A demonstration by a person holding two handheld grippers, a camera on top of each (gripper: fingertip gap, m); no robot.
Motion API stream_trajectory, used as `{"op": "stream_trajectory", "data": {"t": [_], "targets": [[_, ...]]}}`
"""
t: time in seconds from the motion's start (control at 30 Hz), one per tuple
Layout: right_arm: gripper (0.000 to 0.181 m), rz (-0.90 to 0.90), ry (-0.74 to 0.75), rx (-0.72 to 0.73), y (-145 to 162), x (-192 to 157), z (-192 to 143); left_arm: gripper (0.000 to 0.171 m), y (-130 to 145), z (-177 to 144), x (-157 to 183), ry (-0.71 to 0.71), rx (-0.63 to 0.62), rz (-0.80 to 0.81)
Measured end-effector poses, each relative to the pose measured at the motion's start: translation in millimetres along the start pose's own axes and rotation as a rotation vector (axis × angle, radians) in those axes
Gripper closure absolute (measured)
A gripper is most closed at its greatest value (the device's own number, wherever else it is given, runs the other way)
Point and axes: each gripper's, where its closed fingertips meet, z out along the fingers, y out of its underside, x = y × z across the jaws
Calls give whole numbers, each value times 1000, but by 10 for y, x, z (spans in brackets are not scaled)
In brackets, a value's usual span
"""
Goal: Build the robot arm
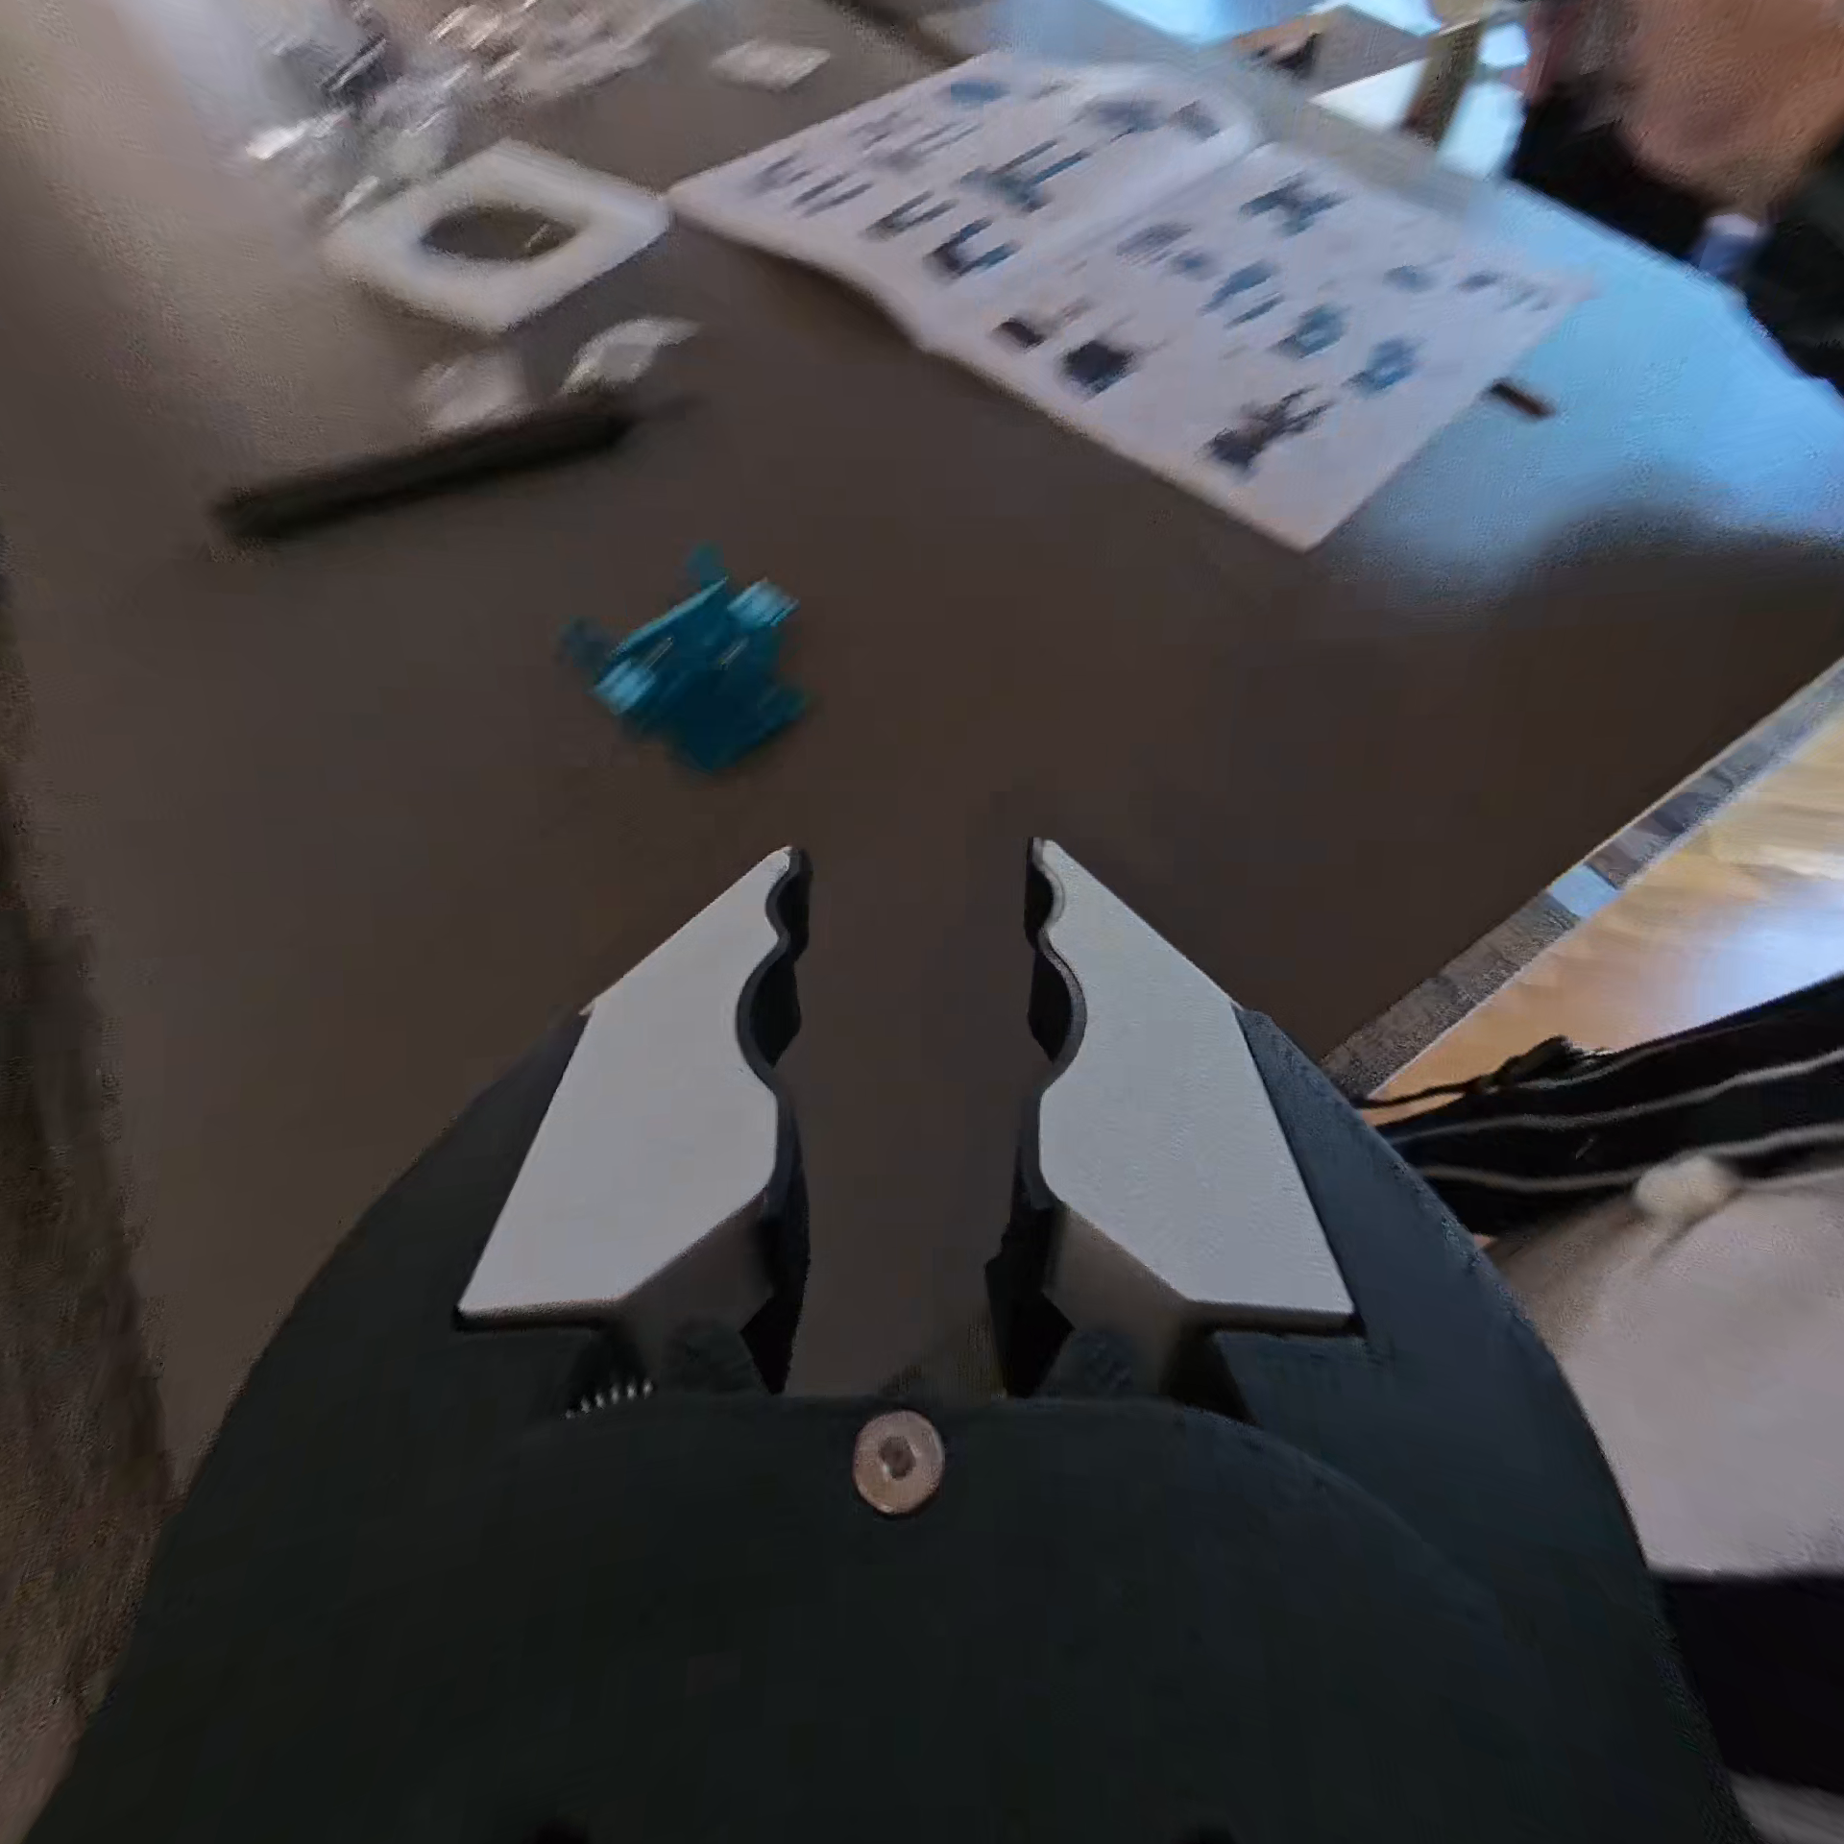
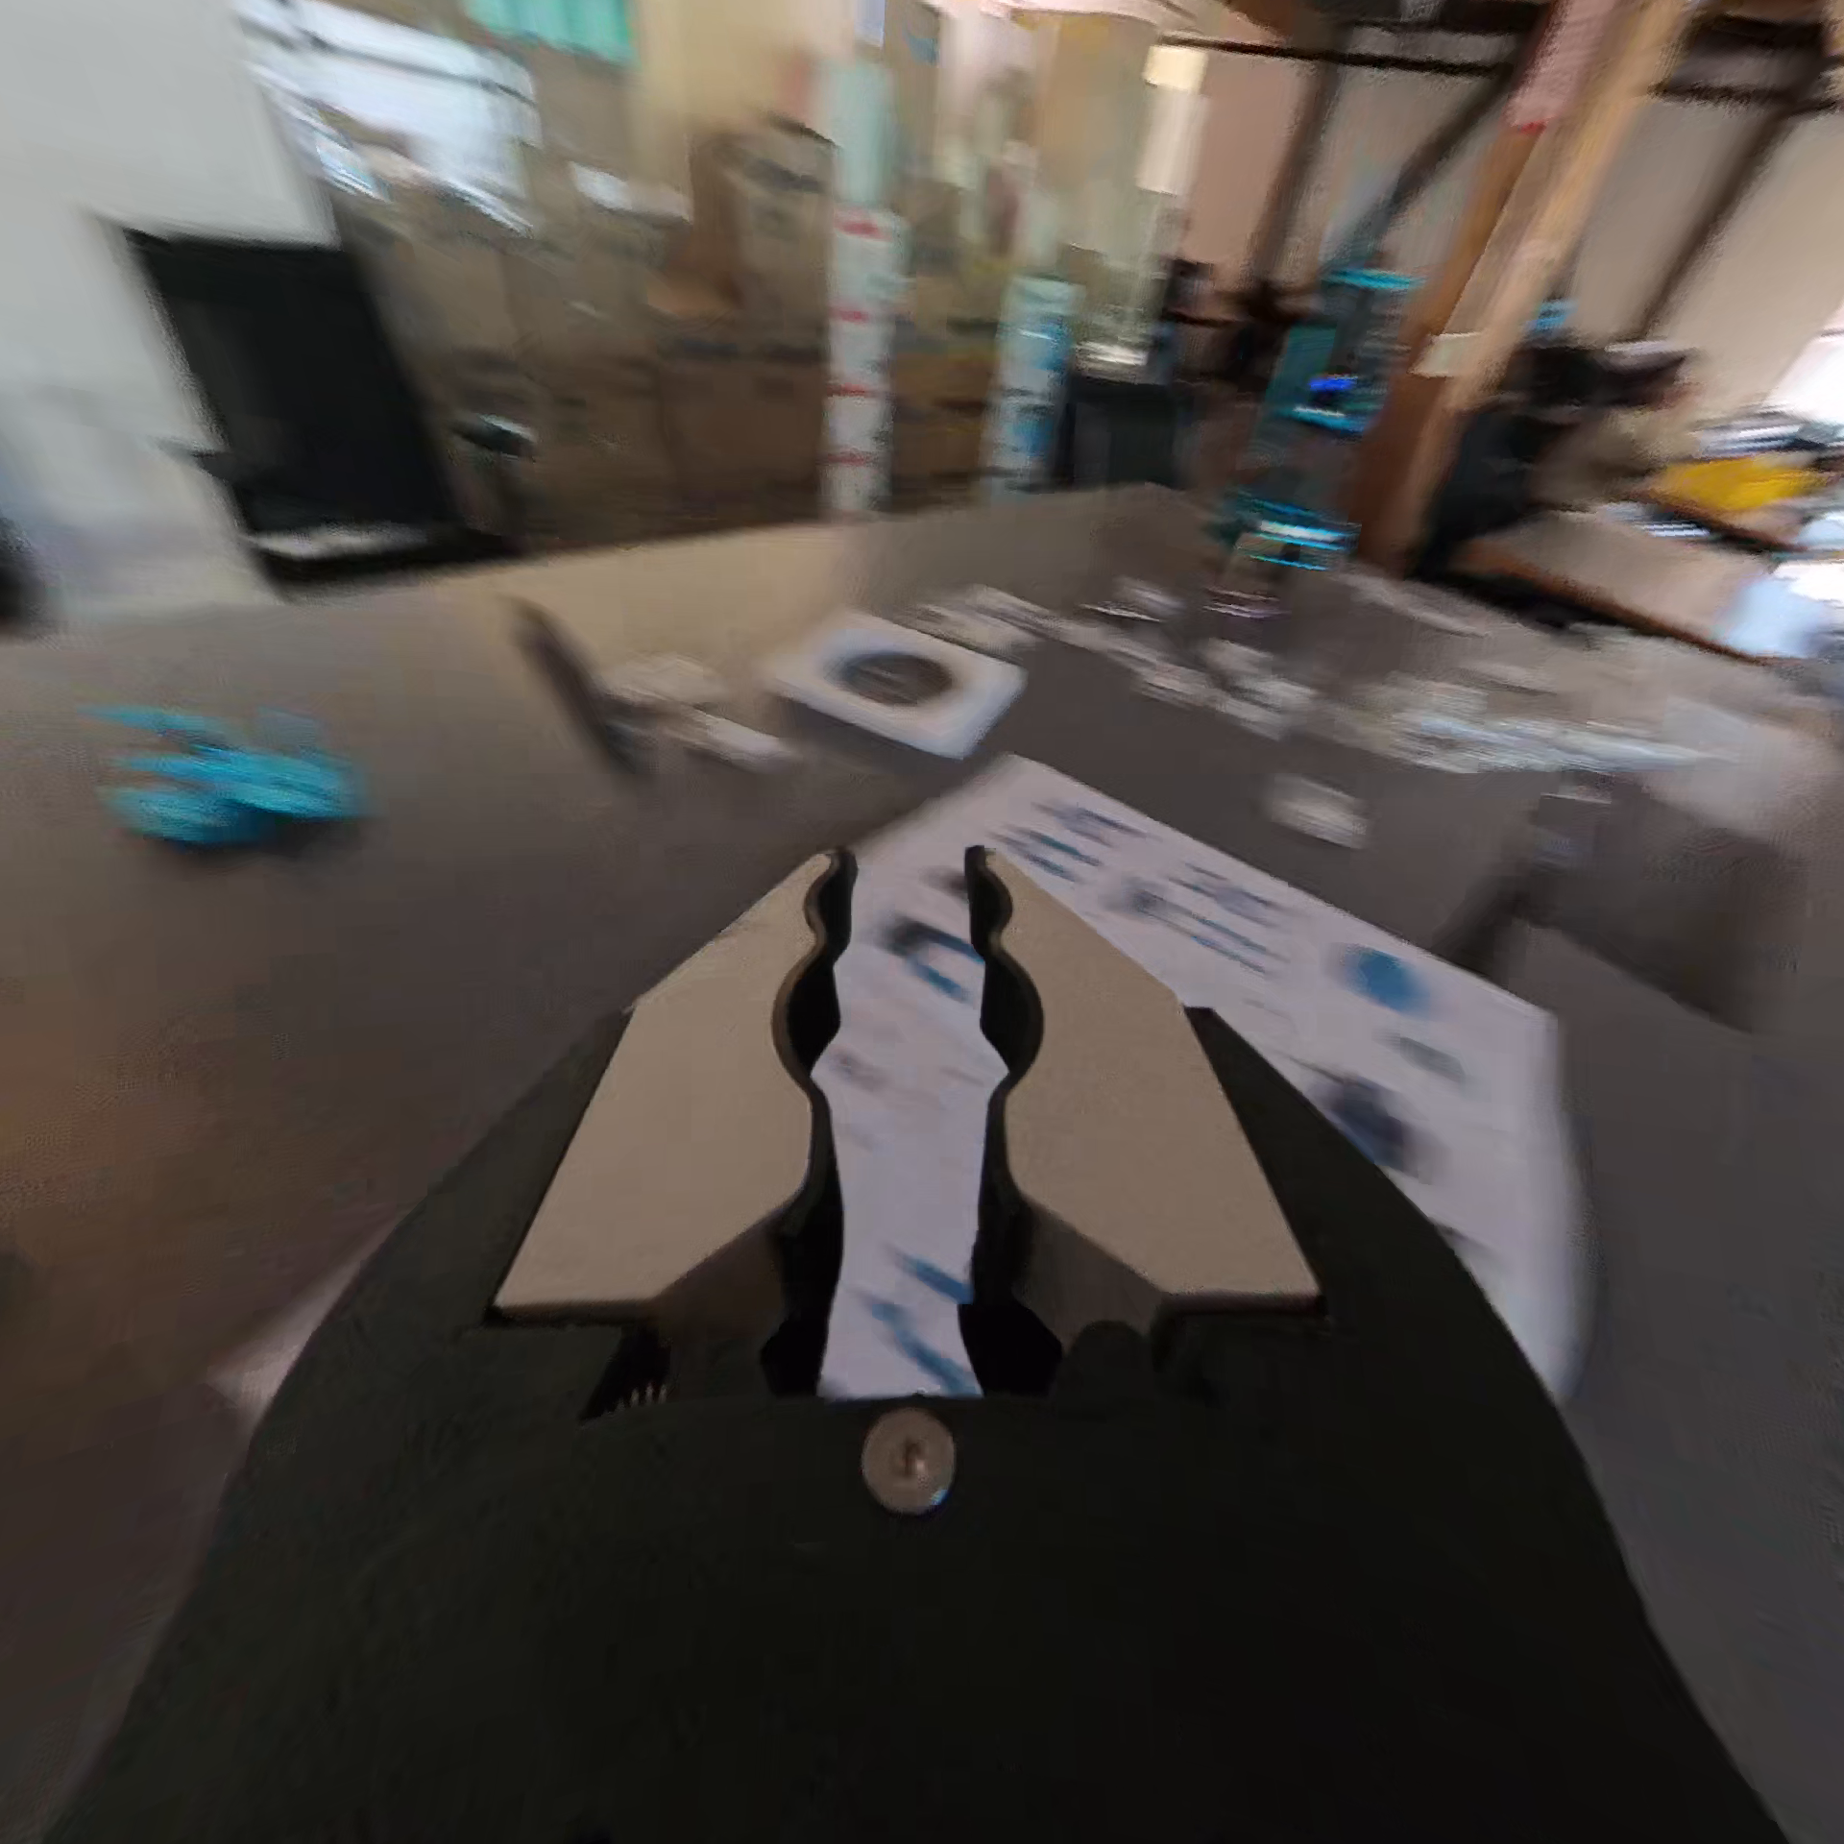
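Observation:
Both views are motion-blurred. My left gripper (image 1: 915, 860) is open and empty above the brown table (image 1: 998, 698). A small blue metal part (image 1: 693, 659) lies on the table just ahead of it, a little to the left. My right gripper (image 2: 910, 864) is open and empty, hovering over an open white instruction sheet (image 2: 1247, 958) with blue and black pictures. The blue part shows far to its left (image 2: 234, 778). The sheet also shows in the left wrist view (image 1: 1128, 269) at the back right.
A black tool (image 1: 419, 474) lies left of the blue part, also in the right wrist view (image 2: 579, 689). A white square piece with a round hole (image 1: 494, 234) (image 2: 903, 684) and small clear bags (image 2: 1497, 718) lie behind. The table edge (image 1: 1557, 898) runs right. Cardboard boxes (image 2: 748, 349) stand beyond. My hands' fingertips stand some 35 cm from each other.

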Motion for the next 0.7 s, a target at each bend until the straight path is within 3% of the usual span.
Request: {"op": "stream_trajectory", "data": {"t": [0.07,0.13,0.23,0.3,0.43,0.57,0.7], "targets": [[156,56,-300,19,-268,-1114,333,127,250,-346,-353,-76,-27,-88],[152,19,-545,-92,-271,-2040,699,129,371,-621,-586,-115,1,-142],[149,-107,-697,-305,-119,-2737,1220,129,483,-962,-793,-131,22,-133],[151,-147,-763,-434,-32,-2940,1433,128,620,-1200,-874,-121,0,-78],[153,-252,-747,-797,375,-2868,1616,130,1053,-1696,-1022,-87,-49,-23],[163,-191,-770,-952,514,-2900,1646,131,1415,-2087,-1267,-107,-64,-38],[177,-171,-786,-1030,616,-2901,1573,134,1536,-2267,-1471,-109,-60,-81]]}}
